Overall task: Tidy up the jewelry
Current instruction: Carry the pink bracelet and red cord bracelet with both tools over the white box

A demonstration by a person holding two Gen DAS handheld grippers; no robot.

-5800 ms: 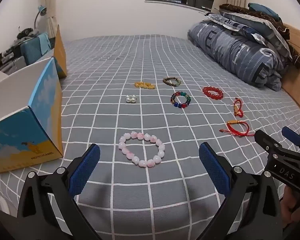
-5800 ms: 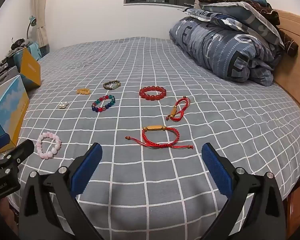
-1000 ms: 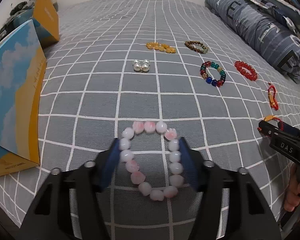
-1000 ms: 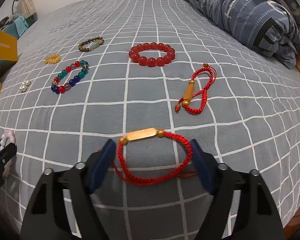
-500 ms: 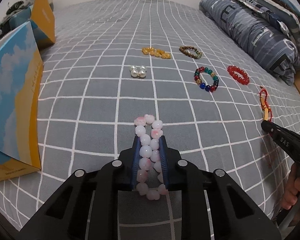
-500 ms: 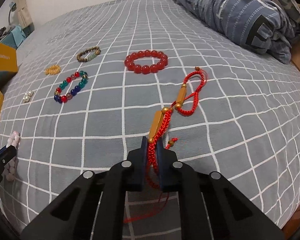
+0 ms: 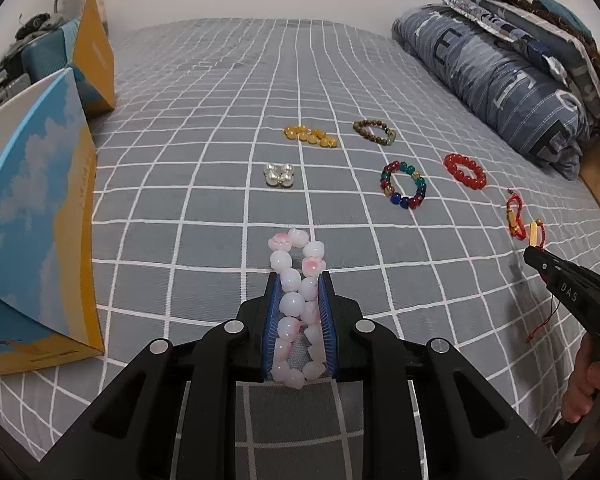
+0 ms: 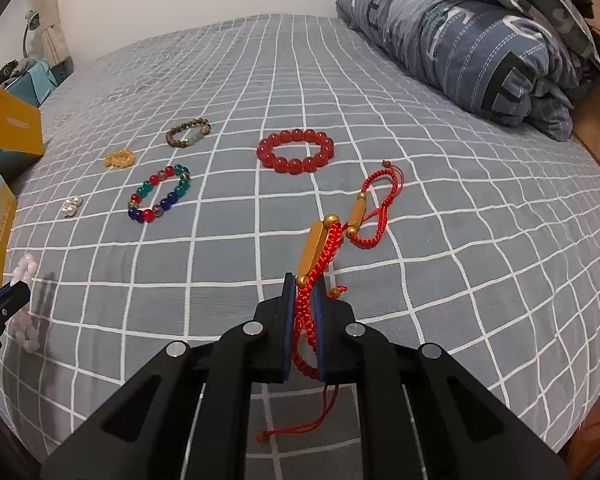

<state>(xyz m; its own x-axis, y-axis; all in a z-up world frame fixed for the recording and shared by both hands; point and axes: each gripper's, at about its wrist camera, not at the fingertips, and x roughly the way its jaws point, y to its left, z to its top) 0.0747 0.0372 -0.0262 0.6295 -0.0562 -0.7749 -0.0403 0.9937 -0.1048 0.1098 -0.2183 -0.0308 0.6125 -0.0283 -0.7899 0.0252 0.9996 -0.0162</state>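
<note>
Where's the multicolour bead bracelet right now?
On the bed: multicolour bead bracelet sits right of centre in the left wrist view, between the pearl cluster and the red bead bracelet.

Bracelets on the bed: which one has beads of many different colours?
The mixed-colour bead bracelet, with red, blue and green beads, between the pearl cluster and the all-red bead bracelet.

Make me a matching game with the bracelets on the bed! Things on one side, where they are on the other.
1. pink bead bracelet
2. red cord bracelet
3. red bead bracelet
4. pearl cluster

A. lying flat by the folded quilt
B. clamped in the right gripper
C. lying nearest the blue-and-yellow box
D. clamped in the left gripper

Pairs: 1-D, 2-B, 3-A, 4-C
</note>
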